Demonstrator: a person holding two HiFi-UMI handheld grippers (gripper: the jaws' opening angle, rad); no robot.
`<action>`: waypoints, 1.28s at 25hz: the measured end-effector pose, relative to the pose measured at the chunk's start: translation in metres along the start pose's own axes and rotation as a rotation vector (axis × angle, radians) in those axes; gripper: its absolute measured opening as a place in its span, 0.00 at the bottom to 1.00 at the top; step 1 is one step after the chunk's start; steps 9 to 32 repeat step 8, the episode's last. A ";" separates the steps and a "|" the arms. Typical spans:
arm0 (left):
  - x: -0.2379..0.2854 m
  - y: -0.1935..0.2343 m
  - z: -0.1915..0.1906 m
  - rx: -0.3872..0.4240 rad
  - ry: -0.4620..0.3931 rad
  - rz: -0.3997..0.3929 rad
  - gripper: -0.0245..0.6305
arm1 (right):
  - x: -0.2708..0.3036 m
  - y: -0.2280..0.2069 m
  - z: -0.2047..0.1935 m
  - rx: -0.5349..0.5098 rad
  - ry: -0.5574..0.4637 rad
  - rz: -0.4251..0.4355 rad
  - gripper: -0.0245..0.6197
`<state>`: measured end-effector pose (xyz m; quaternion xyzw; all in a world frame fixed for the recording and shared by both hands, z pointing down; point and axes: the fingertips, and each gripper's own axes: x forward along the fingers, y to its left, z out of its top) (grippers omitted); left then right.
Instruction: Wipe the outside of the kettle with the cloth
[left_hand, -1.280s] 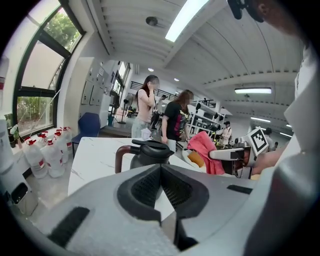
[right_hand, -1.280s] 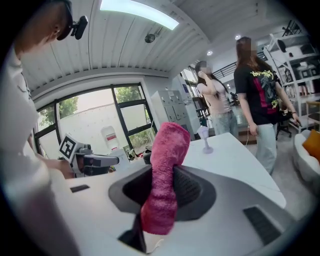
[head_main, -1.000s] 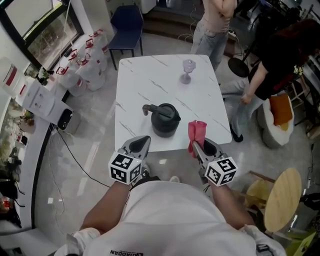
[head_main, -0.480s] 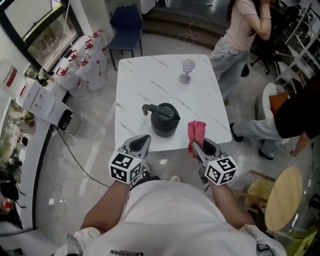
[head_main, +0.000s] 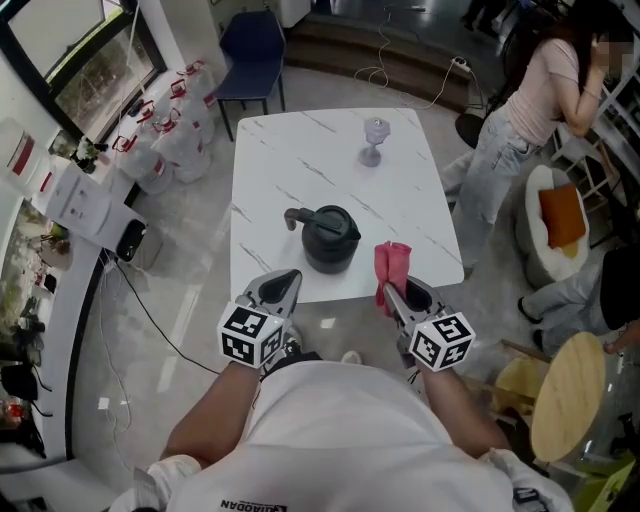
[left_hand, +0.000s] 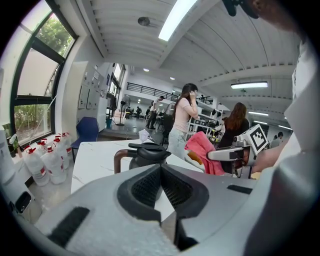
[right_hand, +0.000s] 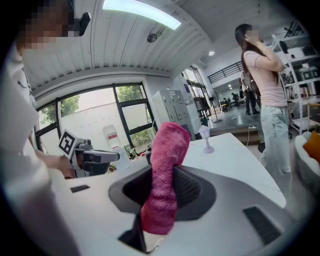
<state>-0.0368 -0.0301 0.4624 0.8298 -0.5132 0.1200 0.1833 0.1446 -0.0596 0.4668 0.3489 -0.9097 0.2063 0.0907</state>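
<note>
A dark grey kettle (head_main: 330, 238) with a brown spout stands near the front edge of the white marble table (head_main: 290, 160); it also shows in the left gripper view as the kettle (left_hand: 145, 155). My right gripper (head_main: 390, 291) is shut on a folded pink cloth (head_main: 392, 268), held upright just right of the kettle; the cloth (right_hand: 165, 175) sticks up between the jaws. My left gripper (head_main: 290, 282) hangs at the table's front edge, left of the kettle, shut and empty, jaws meeting (left_hand: 161, 169).
A clear stemmed glass (head_main: 375, 140) stands at the table's far side. A blue chair (head_main: 252, 50) and water jugs (head_main: 165, 135) lie beyond on the left. A person in a pink top (head_main: 535, 120) stands to the right, near round stools (head_main: 565, 395).
Both grippers, kettle and cloth have stayed put. The person in the pink top has walked from behind the table round to its right; a person in black has left that side.
</note>
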 end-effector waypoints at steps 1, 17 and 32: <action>0.000 0.000 0.000 0.001 0.000 0.000 0.04 | 0.000 0.000 0.000 0.000 0.000 0.000 0.22; -0.001 -0.003 0.000 0.006 0.002 -0.001 0.04 | -0.001 0.001 0.000 -0.005 0.003 0.000 0.22; -0.001 -0.003 0.000 0.006 0.002 -0.001 0.04 | -0.001 0.001 0.000 -0.005 0.003 0.000 0.22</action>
